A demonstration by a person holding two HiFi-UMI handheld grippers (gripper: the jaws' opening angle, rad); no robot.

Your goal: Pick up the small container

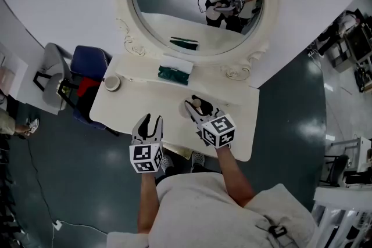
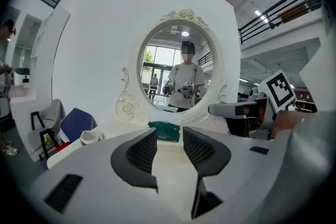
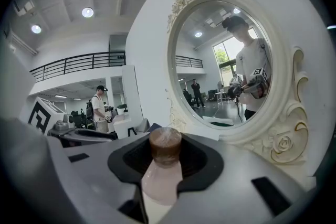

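The small container (image 3: 163, 171), a pale pink bottle with a brown cap, is over the right half of the white desk (image 1: 145, 99). From the left: a white cup (image 1: 112, 83) stands at the desk's end. The left hand-held gripper (image 1: 153, 120) hovers at the near edge, jaws wide and empty. A green packet (image 1: 173, 74) lies below the mirror (image 1: 174, 3). The right hand-held gripper (image 1: 194, 105) clamps the container.
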